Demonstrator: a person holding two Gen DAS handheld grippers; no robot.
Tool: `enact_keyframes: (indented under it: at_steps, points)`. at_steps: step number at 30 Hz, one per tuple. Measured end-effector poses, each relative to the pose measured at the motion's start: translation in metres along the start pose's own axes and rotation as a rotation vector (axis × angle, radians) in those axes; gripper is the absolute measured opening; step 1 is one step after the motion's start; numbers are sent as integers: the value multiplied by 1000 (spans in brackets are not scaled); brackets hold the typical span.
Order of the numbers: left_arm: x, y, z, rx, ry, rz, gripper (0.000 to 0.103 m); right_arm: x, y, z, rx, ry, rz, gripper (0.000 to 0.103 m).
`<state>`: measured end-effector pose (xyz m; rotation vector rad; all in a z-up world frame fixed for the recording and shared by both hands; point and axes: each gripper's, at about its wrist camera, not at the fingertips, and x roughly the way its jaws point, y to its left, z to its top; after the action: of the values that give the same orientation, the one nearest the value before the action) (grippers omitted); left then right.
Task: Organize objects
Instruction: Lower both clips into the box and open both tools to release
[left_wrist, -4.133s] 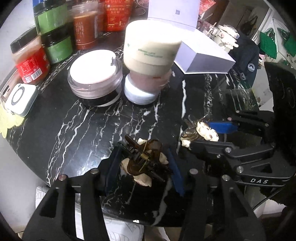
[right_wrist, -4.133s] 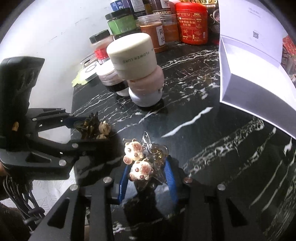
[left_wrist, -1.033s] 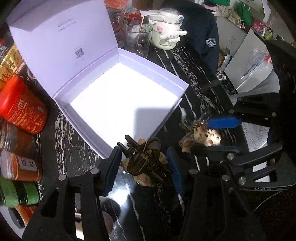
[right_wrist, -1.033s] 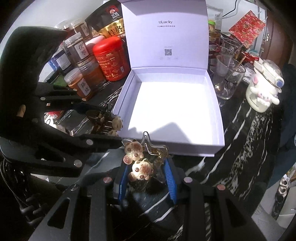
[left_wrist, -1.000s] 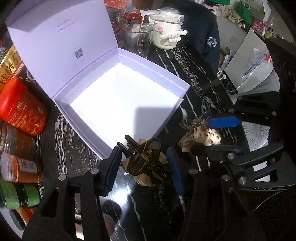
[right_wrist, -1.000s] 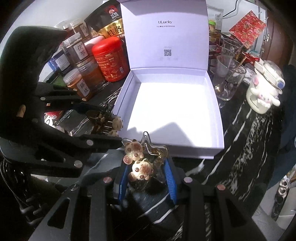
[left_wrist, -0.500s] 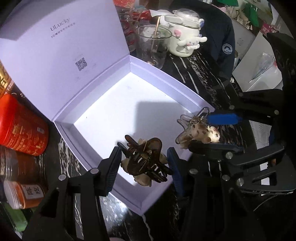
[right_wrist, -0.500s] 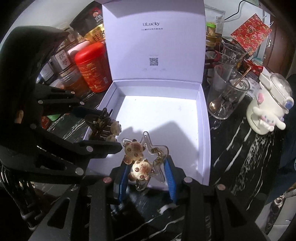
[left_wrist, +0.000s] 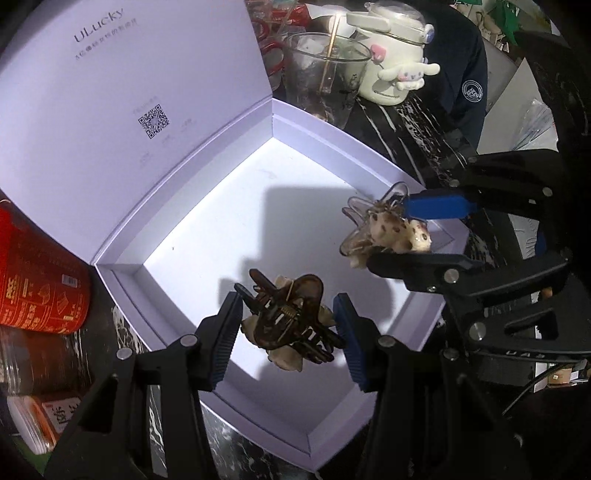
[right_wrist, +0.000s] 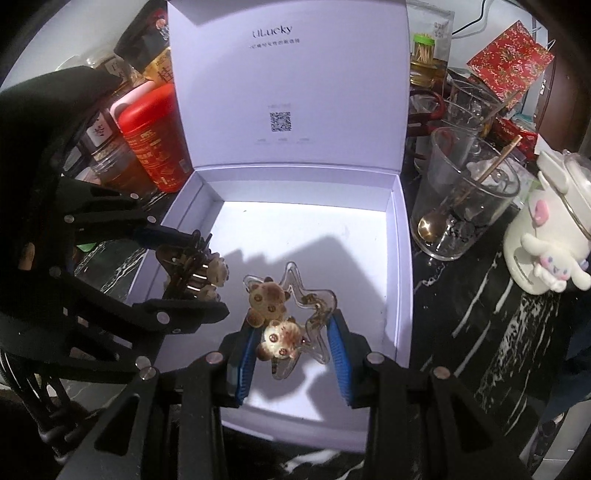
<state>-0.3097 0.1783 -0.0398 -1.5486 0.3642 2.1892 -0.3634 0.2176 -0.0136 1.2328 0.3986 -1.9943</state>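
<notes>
My left gripper (left_wrist: 288, 325) is shut on a brown claw hair clip (left_wrist: 291, 317) with cream flowers and holds it above the floor of an open white box (left_wrist: 207, 206). My right gripper (right_wrist: 295, 343) is shut on a clear star-shaped hair clip (right_wrist: 295, 310) with two small bear figures, also above the box floor (right_wrist: 332, 236). The star clip shows in the left wrist view (left_wrist: 384, 229), and the brown clip shows in the right wrist view (right_wrist: 195, 266). The box lid stands upright at the back.
A red tin (right_wrist: 155, 140) and several jars stand left of the box. A glass cup with a spoon (right_wrist: 465, 206) and a white character jar (right_wrist: 546, 236) stand to its right. The tabletop is black marble (right_wrist: 480, 302).
Both grippers, each with its clip, have moved from the table in front of the box to over its inside. The box now looks larger and closer.
</notes>
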Motion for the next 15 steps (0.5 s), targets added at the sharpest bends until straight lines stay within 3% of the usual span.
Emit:
enact_keyframes:
  at_steps: [15]
  points:
    - [23, 36, 13, -87, 1, 13, 49, 27, -6, 30, -62, 8, 20, 37]
